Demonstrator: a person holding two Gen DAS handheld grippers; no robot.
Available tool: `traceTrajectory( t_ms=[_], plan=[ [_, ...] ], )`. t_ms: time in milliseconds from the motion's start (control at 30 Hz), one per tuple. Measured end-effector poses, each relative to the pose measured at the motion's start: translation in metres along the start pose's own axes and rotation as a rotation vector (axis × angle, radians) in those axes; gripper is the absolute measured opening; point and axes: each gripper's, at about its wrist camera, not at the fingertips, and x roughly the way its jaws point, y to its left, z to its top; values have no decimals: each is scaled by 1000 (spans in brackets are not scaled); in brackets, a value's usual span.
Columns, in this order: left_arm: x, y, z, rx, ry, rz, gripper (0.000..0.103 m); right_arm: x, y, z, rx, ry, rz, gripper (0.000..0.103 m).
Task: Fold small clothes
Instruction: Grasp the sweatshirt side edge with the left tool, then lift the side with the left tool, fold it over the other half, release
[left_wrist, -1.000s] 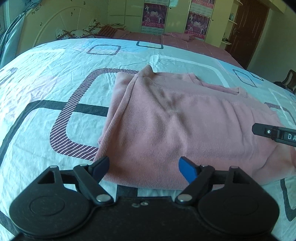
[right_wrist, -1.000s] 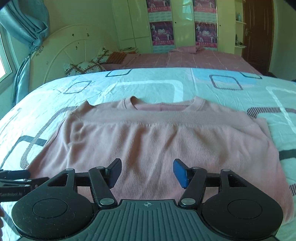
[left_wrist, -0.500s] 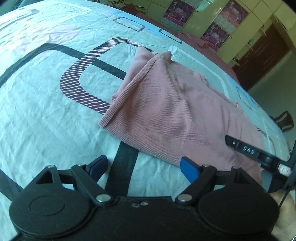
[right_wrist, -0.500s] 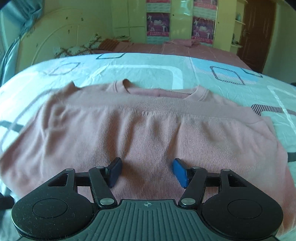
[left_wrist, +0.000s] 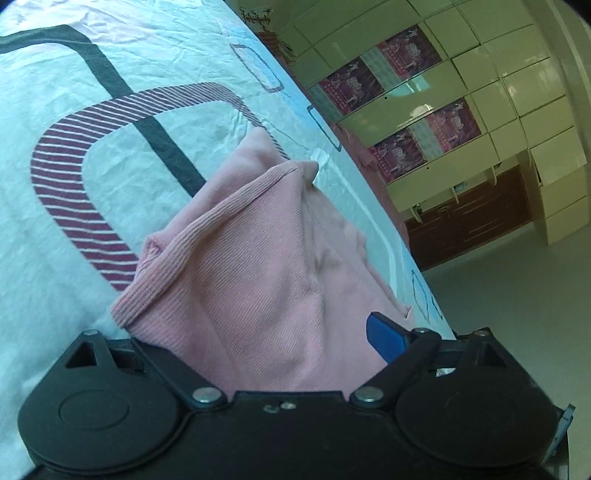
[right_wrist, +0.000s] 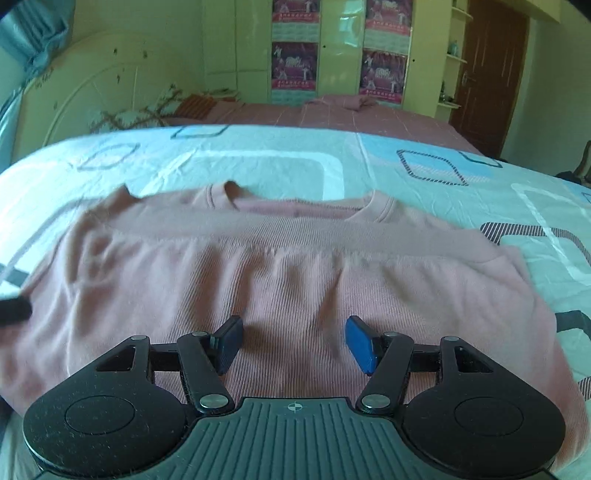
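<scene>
Bare bedsheet (right_wrist: 258, 155) lies open beyond the pink sweater (right_wrist: 295, 273) collar and to its right side. Between the left tongs (left_wrist: 258, 332) bunched sweater fabric fills the gap. The right tongs (right_wrist: 291, 343) gape wide over flat knit, nothing between them.

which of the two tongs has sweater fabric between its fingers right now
The left tongs: the pink sweater bunches up between their fingers, hiding one blue pad. The right tongs are open above the flat sweater with nothing between them.
</scene>
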Motion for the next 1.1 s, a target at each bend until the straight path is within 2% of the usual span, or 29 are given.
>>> traceTrajectory(
  t_ms=[33,67,167,200,267,333,367,500,567,600,767,967,1100],
  plan=[
    [3,0,1,1,-11,-8,85,-1,0,1,5,-5,-1,61],
    [7,1,3,1,-19,-18,72,-3,0,3,13,-14,-4,61],
    [18,8,7,-29,-31,-35,43,-11,-3,7,44,-65,-43,61],
    [21,10,8,-32,-31,-37,39,-10,-3,7,44,-63,-58,61],
    [25,12,9,-30,-29,-39,25,2,-1,2,28,-9,-74,61],
    [26,17,10,-38,-20,-36,16,9,7,-5,-59,6,-93,61],
    [26,19,11,-46,-17,-39,14,8,10,-4,-79,12,-102,62],
    [25,21,12,-42,-8,-41,13,-2,4,5,23,-28,-73,62],
    [24,19,12,-37,-10,-37,12,15,10,-3,-47,39,-87,61],
    [23,19,12,-37,-12,-35,12,15,15,-5,-81,18,-99,62],
    [18,11,10,-30,-41,-12,10,19,12,-5,-85,15,-74,62],
    [5,-27,6,79,-103,23,10,23,5,-6,-125,-11,-24,66],
    [0,-72,1,215,-127,22,10,11,-16,2,-61,-22,64,66]
  ],
)
